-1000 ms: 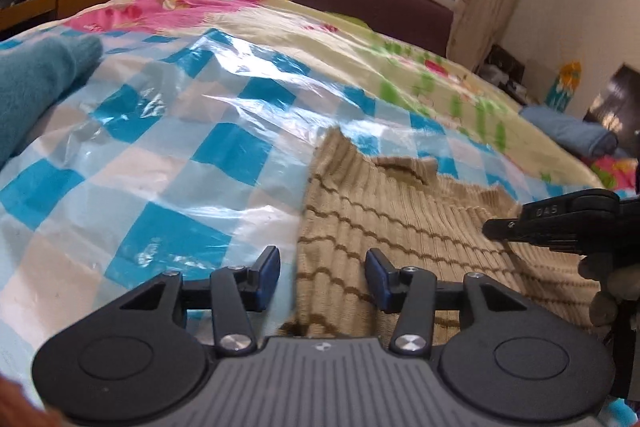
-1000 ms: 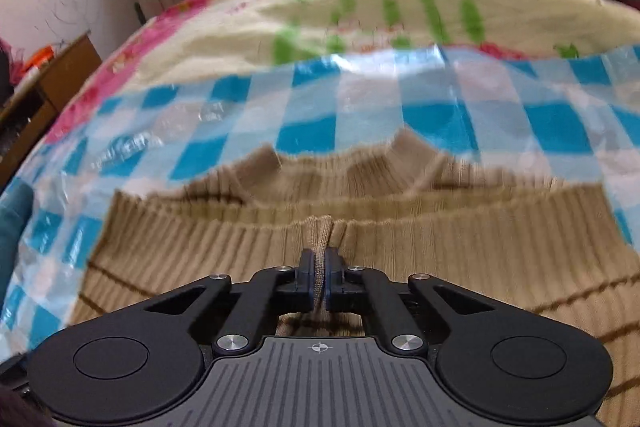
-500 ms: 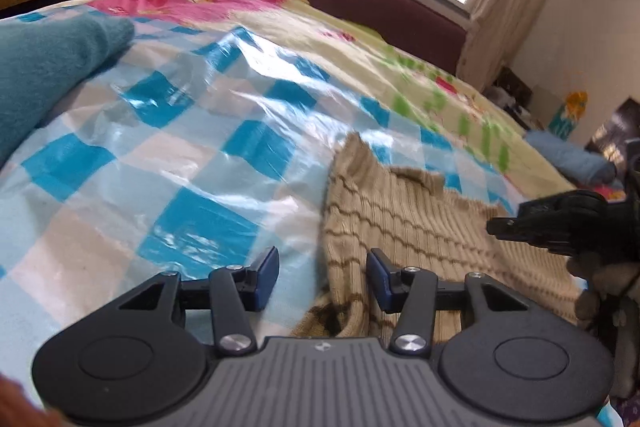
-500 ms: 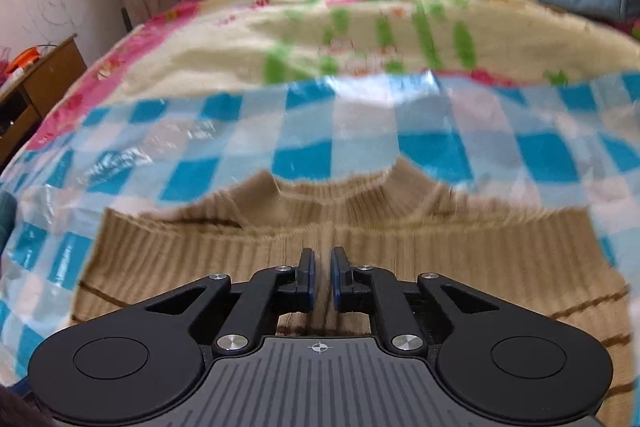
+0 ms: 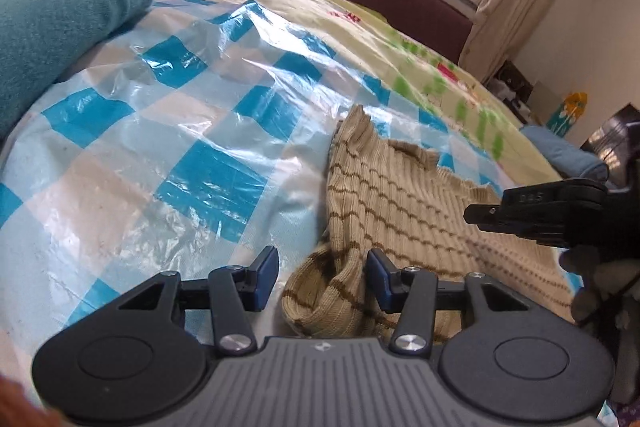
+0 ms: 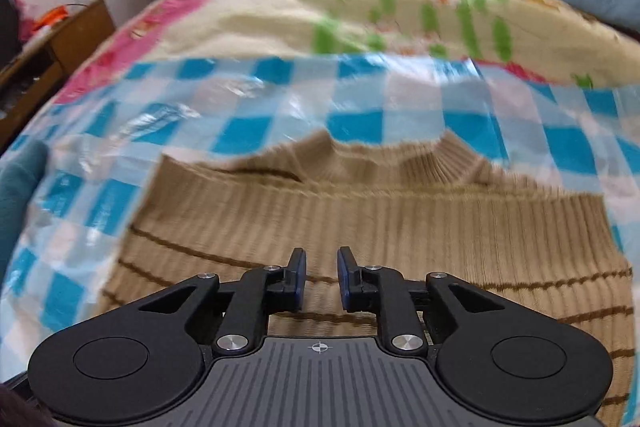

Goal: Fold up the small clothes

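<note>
Checked plastic sheet, right hand-held gripper just opening, empty over tan sweater

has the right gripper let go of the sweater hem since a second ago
Yes. The right gripper pinched a ridge of the tan sweater then; its jaws have just been opening and now stand apart with nothing between them, the sweater flat on the checked plastic sheet.

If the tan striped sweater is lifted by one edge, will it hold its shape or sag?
Probably sag: the tan striped sweater is soft ribbed knit, and its corner by the left gripper already bunches loosely. It looks light. On the glossy checkered plastic sheet it may slide when pushed.
</note>
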### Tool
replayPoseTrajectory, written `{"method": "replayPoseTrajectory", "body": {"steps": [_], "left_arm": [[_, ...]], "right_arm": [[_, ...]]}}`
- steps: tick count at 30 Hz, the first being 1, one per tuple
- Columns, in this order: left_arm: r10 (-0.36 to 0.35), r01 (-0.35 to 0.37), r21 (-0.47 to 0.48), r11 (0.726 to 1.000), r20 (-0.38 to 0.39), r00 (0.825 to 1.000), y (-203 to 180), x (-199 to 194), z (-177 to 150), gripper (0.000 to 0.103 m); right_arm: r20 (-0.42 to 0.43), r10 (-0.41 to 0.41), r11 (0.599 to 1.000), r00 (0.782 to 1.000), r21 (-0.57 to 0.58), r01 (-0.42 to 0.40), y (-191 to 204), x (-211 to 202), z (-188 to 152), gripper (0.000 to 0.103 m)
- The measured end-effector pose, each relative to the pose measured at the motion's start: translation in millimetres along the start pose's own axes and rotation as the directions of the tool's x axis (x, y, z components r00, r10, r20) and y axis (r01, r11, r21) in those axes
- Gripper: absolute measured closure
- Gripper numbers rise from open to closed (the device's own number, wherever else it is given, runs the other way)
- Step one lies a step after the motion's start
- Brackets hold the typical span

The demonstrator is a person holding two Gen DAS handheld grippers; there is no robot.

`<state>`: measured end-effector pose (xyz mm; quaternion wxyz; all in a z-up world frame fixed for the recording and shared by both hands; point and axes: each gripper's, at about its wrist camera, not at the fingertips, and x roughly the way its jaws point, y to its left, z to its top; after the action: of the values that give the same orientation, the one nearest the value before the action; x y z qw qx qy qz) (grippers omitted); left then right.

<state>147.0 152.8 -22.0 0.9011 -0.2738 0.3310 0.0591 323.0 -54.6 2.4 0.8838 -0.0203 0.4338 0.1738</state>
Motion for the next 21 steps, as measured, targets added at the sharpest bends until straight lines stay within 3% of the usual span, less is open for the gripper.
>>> {"method": "replayPoseTrajectory", "body": {"steps": [2, 4, 12, 14, 21], "left_arm": [[-0.007, 0.007, -0.025, 1.000, -0.007, 1.000, 1.1, -2.8, -2.2, 0.050], [-0.005, 0.004, -0.043, 0.999, -0.024, 1.000, 1.6, -5.5, -7.7, 0.050], [-0.017, 0.010, -0.145, 0.989, -0.043, 0.999, 7.6, -11.3, -18.6, 0.049], [-0.024, 0.017, -0.156, 0.988, -0.046, 0.999, 8.1, -8.8, -21.8, 0.048], [-0.070, 0.061, -0.170, 0.983, -0.045, 0.997, 8.9, -6.7, -26.4, 0.046]], "right_arm": [[0.005, 0.022, 0.999, 1.000, -0.025, -0.021, 8.5, -9.3, 1.7, 0.081], [-0.013, 0.066, 0.997, 0.998, -0.031, -0.066, 19.0, -11.6, 4.2, 0.067], [-0.108, 0.162, 0.981, 0.981, -0.089, -0.172, 83.0, 8.5, 12.1, 0.047], [-0.142, 0.139, 0.982, 0.980, -0.110, -0.155, 97.4, 20.5, 16.6, 0.041], [-0.193, 0.012, 0.978, 0.981, -0.204, -0.052, 124.4, 53.4, 15.8, 0.039]]}}
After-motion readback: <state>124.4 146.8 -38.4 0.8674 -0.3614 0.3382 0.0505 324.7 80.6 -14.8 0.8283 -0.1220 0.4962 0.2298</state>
